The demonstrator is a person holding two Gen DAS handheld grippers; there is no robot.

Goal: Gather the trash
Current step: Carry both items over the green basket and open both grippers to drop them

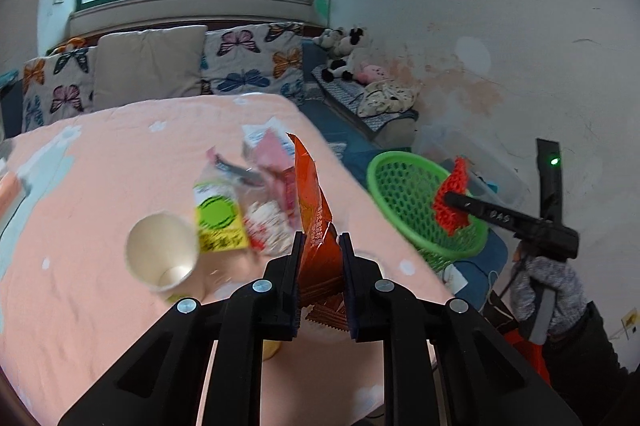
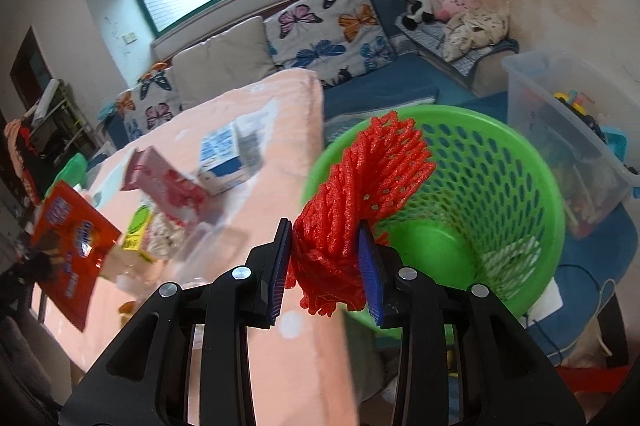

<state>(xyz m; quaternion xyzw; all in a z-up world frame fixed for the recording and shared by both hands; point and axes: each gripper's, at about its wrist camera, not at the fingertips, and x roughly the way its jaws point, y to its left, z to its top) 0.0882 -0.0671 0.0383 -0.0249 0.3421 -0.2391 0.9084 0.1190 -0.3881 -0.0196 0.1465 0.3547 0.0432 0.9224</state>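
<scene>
As left tongs (image 1: pixel 320 246) pinch, wrapper (image 1: pixel 314 209) upright

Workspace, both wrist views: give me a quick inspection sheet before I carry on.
Surface: pink bedspread, rumpled.
Job's things: orange wrapper in left claw; red foam net in right claw, over green basket; paper cup, cartons and packets on the spread.
Clutter: clear storage bin with toys.
Grippers: both shut on trash.
Cables: thin cable beside basket.
Surroundings: sofa cushions, window, stained wall.
</scene>
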